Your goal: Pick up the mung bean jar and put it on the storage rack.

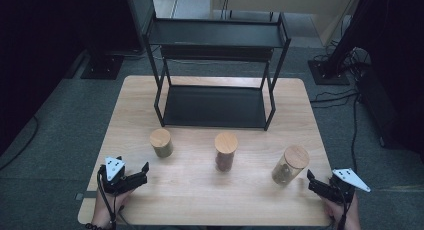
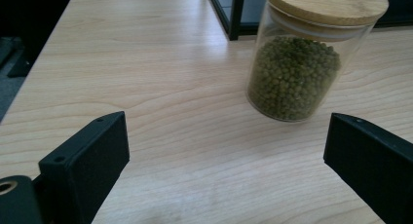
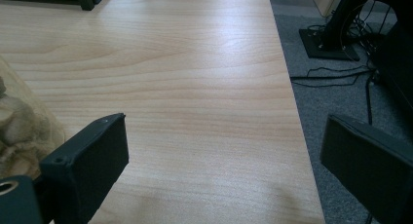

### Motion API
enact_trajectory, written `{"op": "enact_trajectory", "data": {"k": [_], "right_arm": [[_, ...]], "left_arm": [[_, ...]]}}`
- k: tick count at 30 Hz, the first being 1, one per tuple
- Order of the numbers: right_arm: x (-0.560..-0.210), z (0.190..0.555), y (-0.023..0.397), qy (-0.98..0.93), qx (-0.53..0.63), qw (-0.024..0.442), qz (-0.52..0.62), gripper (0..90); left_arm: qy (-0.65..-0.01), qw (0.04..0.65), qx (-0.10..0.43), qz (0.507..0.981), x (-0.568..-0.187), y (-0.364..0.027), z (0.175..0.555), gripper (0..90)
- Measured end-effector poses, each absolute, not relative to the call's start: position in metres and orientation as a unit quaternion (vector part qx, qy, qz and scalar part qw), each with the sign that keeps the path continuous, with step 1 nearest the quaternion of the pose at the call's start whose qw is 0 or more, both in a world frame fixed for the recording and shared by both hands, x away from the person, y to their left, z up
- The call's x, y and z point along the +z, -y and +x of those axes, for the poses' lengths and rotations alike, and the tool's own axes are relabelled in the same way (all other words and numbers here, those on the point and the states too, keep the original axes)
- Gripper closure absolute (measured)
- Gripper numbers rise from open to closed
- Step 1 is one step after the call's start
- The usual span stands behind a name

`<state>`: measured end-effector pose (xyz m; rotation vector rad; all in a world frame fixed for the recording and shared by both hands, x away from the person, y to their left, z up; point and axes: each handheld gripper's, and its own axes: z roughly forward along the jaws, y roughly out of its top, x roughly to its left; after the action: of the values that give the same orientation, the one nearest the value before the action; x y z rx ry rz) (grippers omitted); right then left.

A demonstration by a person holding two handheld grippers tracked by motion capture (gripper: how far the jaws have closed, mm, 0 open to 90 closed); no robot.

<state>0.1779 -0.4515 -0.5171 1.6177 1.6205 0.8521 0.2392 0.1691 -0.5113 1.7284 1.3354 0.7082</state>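
Observation:
Three glass jars with wooden lids stand in a row on the wooden table. The left jar holds green beans and stands ahead and right of my left gripper, apart from it. The same left jar is upright past the jaw tips, which are spread wide with bare table between them. The middle jar has dark reddish contents. The right jar holds pale lumps. My right gripper sits just right of it near the table's front right corner, open. That jar shows at the left edge, outside the jaws.
A black two-tier metal rack stands at the back of the table, its lower tray bare. The table's right edge runs close by my right gripper, with grey carpet, cables and a stand base beyond.

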Motion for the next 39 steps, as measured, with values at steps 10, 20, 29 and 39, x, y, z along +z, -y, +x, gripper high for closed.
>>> {"op": "enact_trajectory", "data": {"k": [10,20,29,39], "right_arm": [[-0.517,0.18,0.451,-0.627,0.322,0.335,0.625,3.5],[-0.518,0.18,0.451,-0.628,0.32,0.335,0.625,3.5],[-0.518,0.18,0.451,-0.628,0.321,0.337,0.624,3.5],[-0.518,0.18,0.45,-0.631,0.321,0.337,0.621,3.5]], "left_arm": [[-0.521,0.417,0.268,0.695,-0.511,-0.151,0.248,2.9],[-0.518,0.42,0.26,0.698,-0.509,-0.14,0.254,2.9],[-0.518,0.416,0.257,0.702,-0.51,-0.131,0.262,3.0],[-0.516,0.416,0.255,0.704,-0.514,-0.12,0.273,3.5]]}}
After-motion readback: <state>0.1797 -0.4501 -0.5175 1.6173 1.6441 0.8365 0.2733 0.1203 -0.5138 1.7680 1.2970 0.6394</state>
